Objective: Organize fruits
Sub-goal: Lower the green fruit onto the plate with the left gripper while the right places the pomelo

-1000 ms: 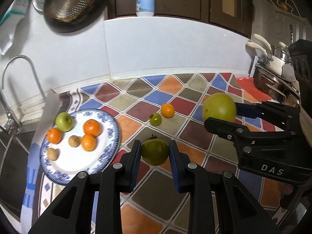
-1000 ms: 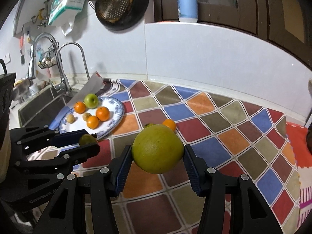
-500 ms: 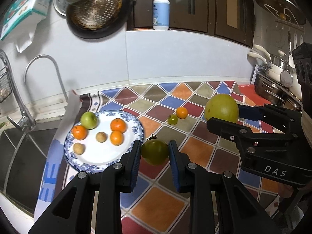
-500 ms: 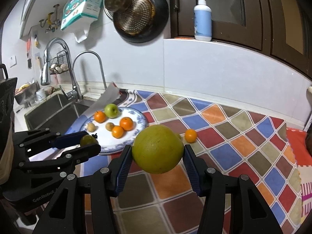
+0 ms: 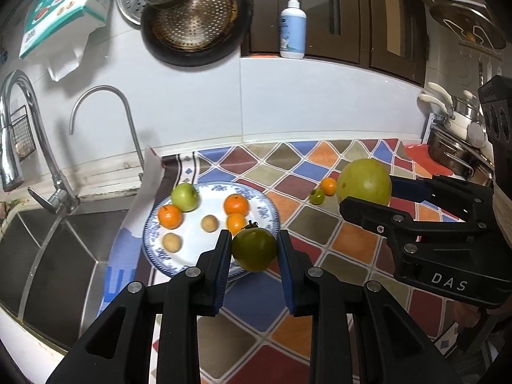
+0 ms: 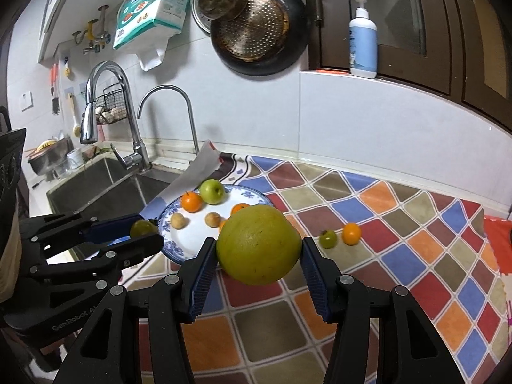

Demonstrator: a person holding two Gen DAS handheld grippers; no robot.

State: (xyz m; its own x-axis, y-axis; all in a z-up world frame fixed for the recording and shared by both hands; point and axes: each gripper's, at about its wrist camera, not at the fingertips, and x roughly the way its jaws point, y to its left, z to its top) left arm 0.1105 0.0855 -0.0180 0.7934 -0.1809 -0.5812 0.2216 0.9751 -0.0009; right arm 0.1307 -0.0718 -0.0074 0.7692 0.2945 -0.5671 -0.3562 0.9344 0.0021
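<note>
My left gripper (image 5: 254, 249) is shut on a dark green persimmon (image 5: 254, 249), held in the air over the near rim of the blue-patterned plate (image 5: 192, 257). My right gripper (image 6: 258, 249) is shut on a large yellow-green citrus (image 6: 258, 244), raised above the mat to the right of the plate (image 6: 192, 246). The plate holds a green apple (image 5: 184, 196), three oranges and two small brown fruits. A small green fruit (image 5: 317, 196) and a small orange (image 5: 328, 186) lie on the mat (image 5: 320, 224). In the right wrist view the left gripper (image 6: 144, 232) shows at the left.
A steel sink (image 5: 48, 256) with two taps (image 5: 105, 118) lies left of the plate. A white paper sheet (image 5: 147, 185) leans at the sink edge. Pots (image 5: 454, 156) stand at the far right. A pan (image 5: 195, 19) and a soap bottle (image 5: 292, 28) are on the wall above.
Both grippers have drawn back and risen a little with their fruits. The plate now lies just under the left gripper's fruit, and more of the sink and wall shows.
</note>
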